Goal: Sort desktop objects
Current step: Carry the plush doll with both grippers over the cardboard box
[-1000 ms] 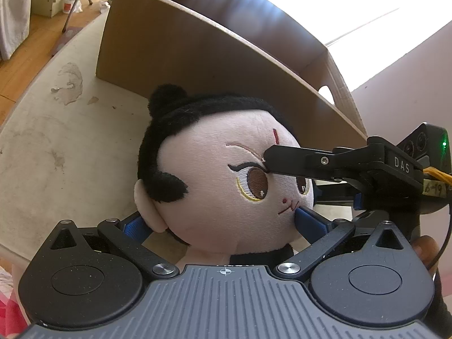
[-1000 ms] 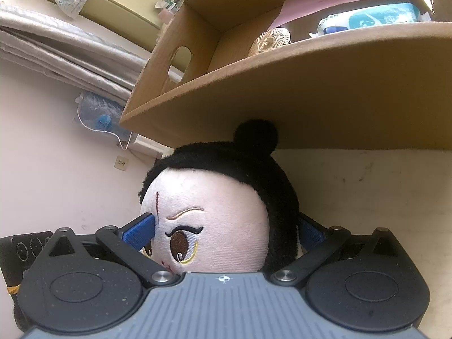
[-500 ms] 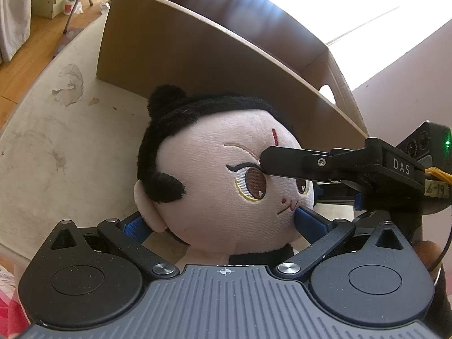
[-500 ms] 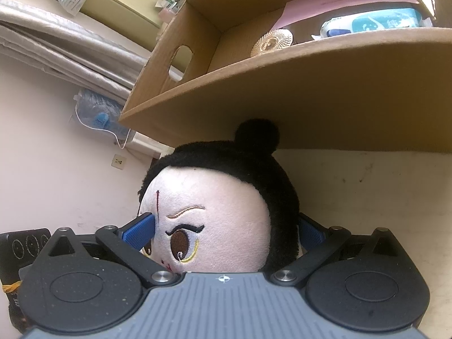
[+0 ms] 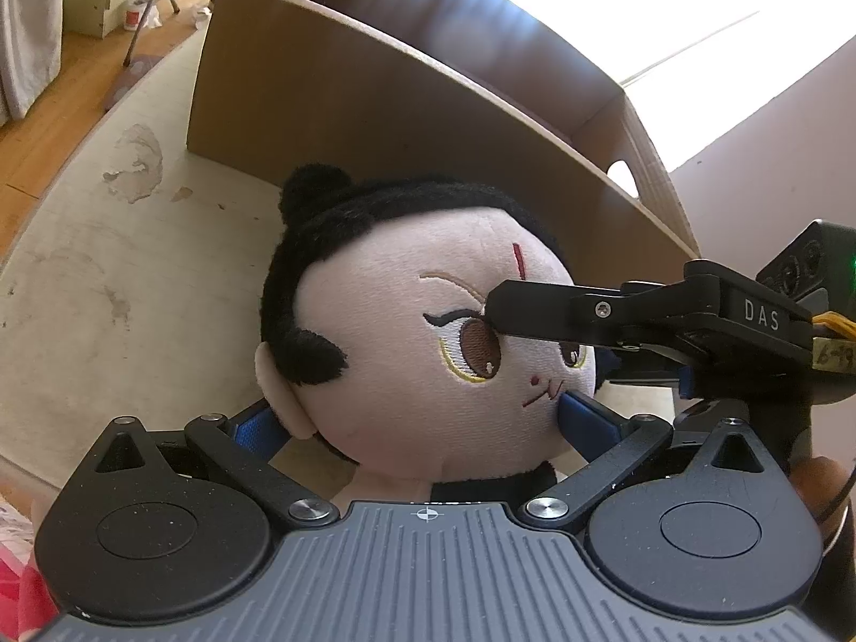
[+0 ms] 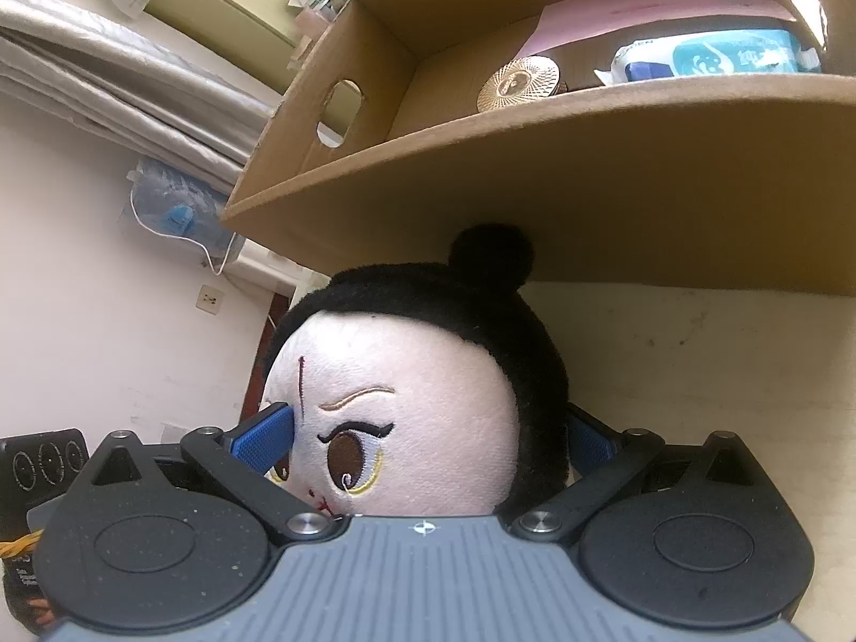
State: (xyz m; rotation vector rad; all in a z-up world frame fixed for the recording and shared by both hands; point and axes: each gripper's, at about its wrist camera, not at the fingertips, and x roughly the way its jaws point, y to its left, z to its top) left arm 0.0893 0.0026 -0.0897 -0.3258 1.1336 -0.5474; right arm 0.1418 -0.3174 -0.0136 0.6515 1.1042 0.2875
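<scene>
One plush doll (image 5: 428,353), black-haired, is laid on the tabletop (image 5: 80,278) against one cardboard box (image 5: 374,107) at 12 o'clock. Two grippers are counted: left gripper (image 5: 417,417) and right gripper (image 6: 422,444), both clamped on the doll's head. "DAS" is read at 3 o'clock.

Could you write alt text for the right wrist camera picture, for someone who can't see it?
The right tongs grip a plush doll's head, one blue pad at its face and one at its black hair. Behind it on the table stands an open cardboard box holding a round gold fan, a wipes pack and pink paper.
</scene>
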